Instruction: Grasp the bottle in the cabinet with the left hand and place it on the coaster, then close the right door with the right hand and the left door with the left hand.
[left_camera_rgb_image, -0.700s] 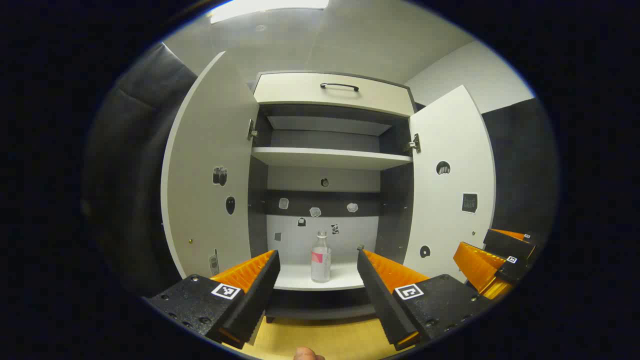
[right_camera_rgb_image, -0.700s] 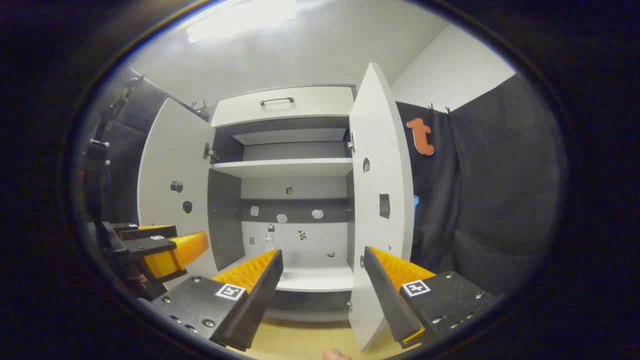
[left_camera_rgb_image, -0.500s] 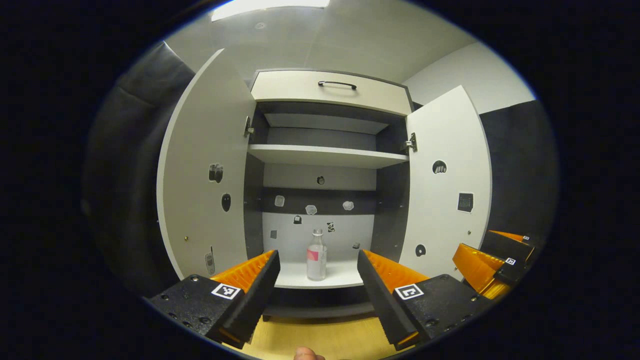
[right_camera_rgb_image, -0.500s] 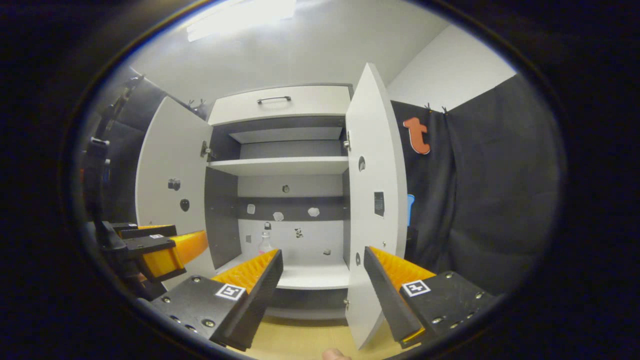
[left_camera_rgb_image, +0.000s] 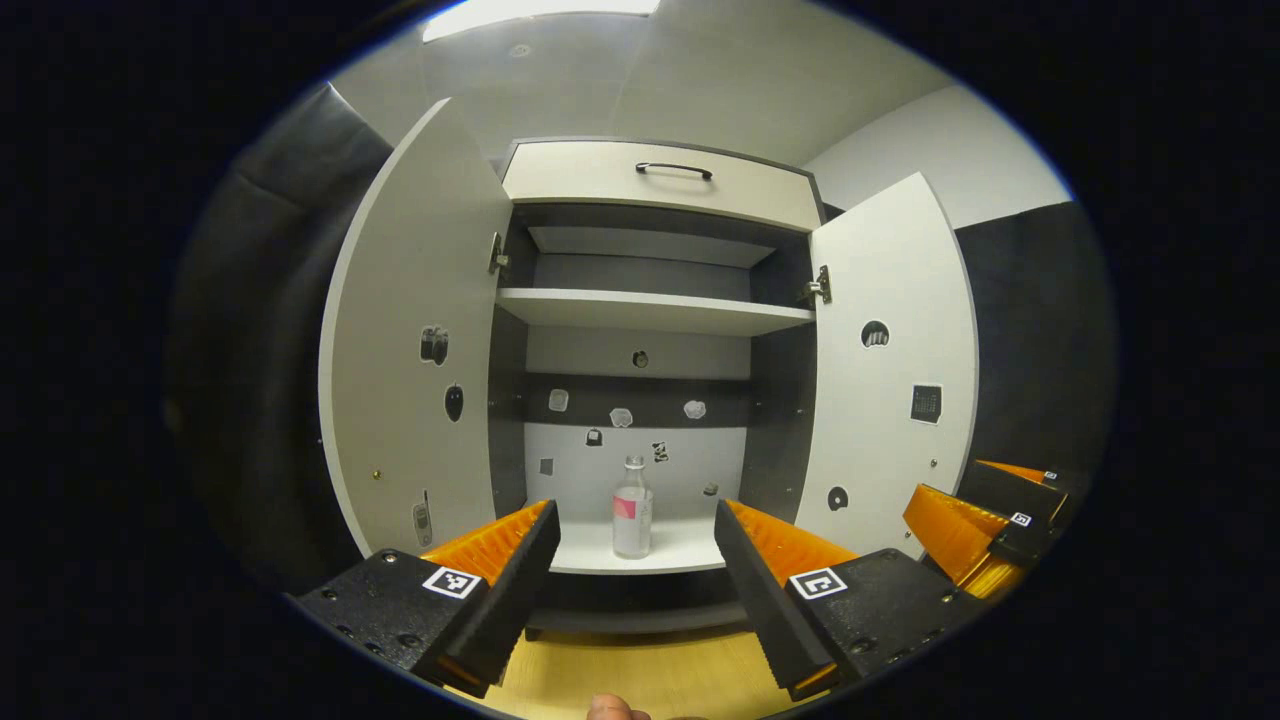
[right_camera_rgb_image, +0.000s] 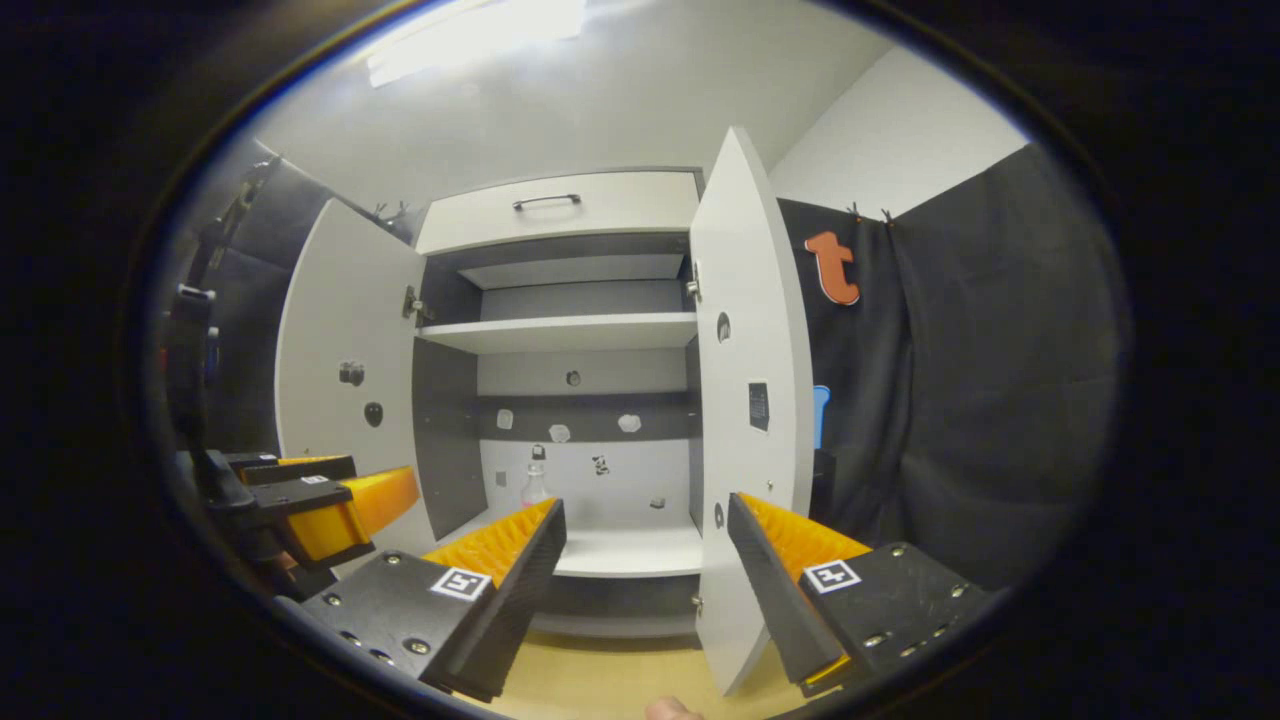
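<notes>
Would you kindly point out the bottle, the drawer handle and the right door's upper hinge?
bottle (left_camera_rgb_image: 632, 522), left gripper view, on its clear body beside the pink label.
drawer handle (left_camera_rgb_image: 674, 169), left gripper view, middle of the bar.
right door's upper hinge (left_camera_rgb_image: 819, 288), left gripper view, on the metal plate.

No legible text, brand or number is found. A pink label is carried by the bottle (left_camera_rgb_image: 632, 521) at the middle of the cabinet's bottom shelf (left_camera_rgb_image: 680, 552), but its print is too small to be read. Square coded markers are borne by the left tool (left_camera_rgb_image: 632, 580) and the right tool (right_camera_rgb_image: 645, 585), without readable characters.
</notes>
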